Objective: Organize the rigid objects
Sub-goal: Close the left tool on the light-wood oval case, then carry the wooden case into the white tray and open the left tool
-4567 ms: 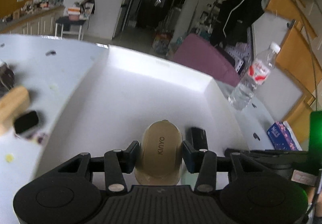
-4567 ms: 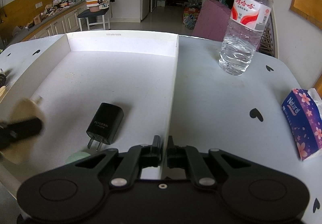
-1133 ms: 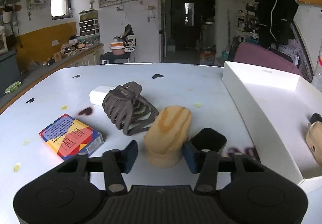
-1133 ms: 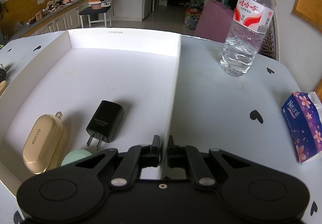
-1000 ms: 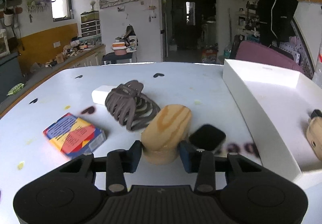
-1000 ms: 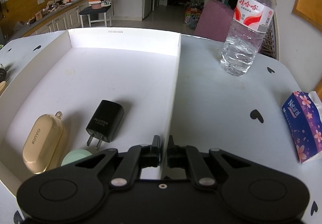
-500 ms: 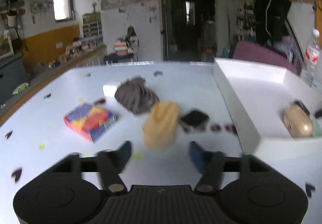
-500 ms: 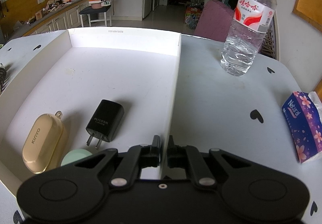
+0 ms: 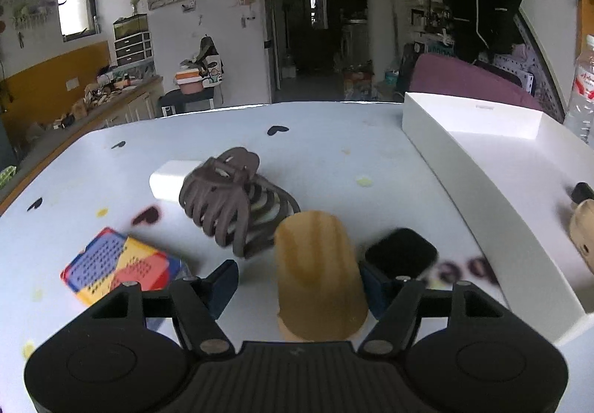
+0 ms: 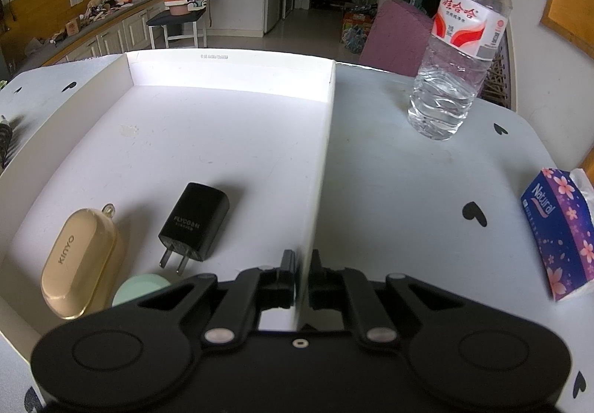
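Left gripper [image 9: 299, 283] jaws just opened, straddling wood block [image 9: 318, 273] beside tray [image 9: 493, 205]. Right gripper [image 10: 301, 273] clamped on tray wall.

The left gripper [image 9: 299, 286] is matte black plastic: two round housings at the lower corners, each with a shallow circular recess, flank a ribbed central plate. Angular link arms run forward from silver pivot screws to fingers [image 9: 222, 281] faced with dark blue pads. The right gripper [image 10: 300, 273] has the same build (round housings, open triangular links, silver screws), with a smooth glossy centre plate bearing one small silver-ringed hole, and short black fingers [image 10: 286, 273].
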Demonstrator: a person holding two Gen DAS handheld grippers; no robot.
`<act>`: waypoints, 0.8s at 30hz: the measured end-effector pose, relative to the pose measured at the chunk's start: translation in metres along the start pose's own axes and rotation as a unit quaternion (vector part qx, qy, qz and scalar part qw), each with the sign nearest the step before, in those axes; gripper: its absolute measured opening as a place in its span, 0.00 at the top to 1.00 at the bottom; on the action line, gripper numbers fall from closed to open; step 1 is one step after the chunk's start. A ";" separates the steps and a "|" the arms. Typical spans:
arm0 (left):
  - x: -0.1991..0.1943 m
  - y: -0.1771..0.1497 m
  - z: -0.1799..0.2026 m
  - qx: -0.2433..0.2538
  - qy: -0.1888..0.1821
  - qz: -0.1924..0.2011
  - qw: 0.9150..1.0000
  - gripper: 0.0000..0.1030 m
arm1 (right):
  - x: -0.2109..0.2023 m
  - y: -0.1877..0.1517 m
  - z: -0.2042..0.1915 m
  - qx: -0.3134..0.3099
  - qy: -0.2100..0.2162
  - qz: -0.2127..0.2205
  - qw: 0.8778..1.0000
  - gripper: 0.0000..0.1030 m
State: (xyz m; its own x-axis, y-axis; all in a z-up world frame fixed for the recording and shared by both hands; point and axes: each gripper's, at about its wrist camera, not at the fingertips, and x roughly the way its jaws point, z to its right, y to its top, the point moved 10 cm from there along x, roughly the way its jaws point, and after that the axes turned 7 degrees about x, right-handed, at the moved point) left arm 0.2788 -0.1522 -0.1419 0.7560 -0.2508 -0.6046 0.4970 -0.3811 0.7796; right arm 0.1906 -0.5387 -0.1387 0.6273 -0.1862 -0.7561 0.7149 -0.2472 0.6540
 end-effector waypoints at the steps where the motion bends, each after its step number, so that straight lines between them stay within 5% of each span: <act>1: 0.001 0.001 0.000 -0.001 0.001 -0.001 1.000 0.33 | 0.000 0.000 0.000 0.000 0.000 0.000 1.000 0.93; 6: -0.004 -0.003 0.007 -0.029 -0.003 -0.003 1.000 0.55 | 0.000 0.000 0.000 0.000 0.000 0.000 1.000 0.93; 11: -0.017 -0.009 0.012 -0.049 0.025 -0.013 0.998 0.56 | 0.000 0.000 0.000 0.000 0.000 0.000 1.000 0.93; 19: -0.061 0.017 0.020 -0.063 0.041 0.040 0.996 0.57 | 0.000 0.000 0.001 -0.002 -0.001 0.000 1.000 0.93; 24: -0.085 0.047 0.048 -0.056 0.020 0.077 0.995 0.57 | 0.000 0.000 0.000 -0.002 -0.001 0.000 1.000 0.93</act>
State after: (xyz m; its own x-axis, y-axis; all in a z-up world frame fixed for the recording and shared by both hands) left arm 0.2171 -0.1912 -0.0617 0.8419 -0.2631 -0.4711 0.4161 -0.2392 0.8773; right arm 0.1906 -0.5390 -0.1389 0.6266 -0.1877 -0.7564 0.7162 -0.2441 0.6538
